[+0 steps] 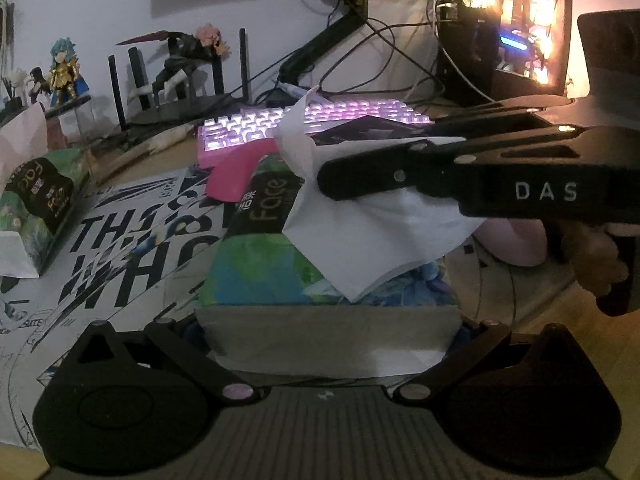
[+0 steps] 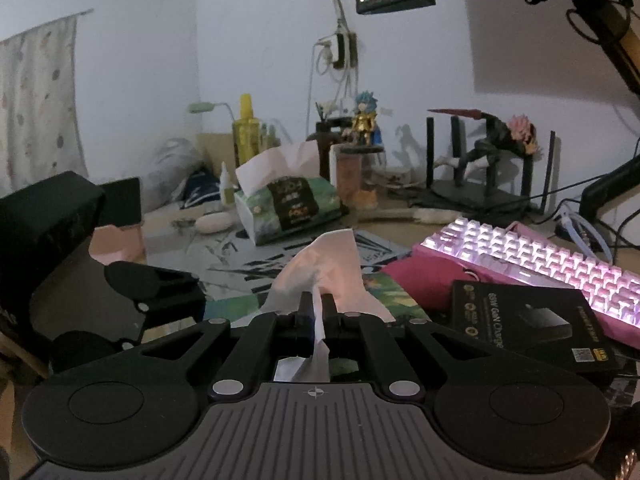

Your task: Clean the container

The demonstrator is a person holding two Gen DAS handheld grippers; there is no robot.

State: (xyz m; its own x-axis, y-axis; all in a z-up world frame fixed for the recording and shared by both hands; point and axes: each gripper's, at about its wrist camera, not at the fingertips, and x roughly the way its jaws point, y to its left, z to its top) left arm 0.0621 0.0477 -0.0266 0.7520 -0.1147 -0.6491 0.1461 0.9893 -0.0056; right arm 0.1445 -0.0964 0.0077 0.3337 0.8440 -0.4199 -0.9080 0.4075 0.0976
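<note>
Right hand-held gripper [image 2: 316, 312], jaws closed on a white tissue [image 2: 320, 276] rising from the tissue pack [image 1: 260, 240] beneath it. Left hand-held gripper [image 1: 328, 344] is spread wide around the near end of that pack, which lies on the printed mat [image 1: 132, 236] on the counter [image 1: 532, 312]. A second tissue pack [image 2: 288, 208] and a backlit pink keyboard [image 2: 540, 260] lie beyond.

Looking forward low over the table [image 1: 520, 308] from each gripper, close to a tissue [image 1: 372, 236]; shared ahead: keyboard [image 2: 540, 256], tissue pack [image 2: 288, 204], figurines [image 2: 366, 120]
</note>
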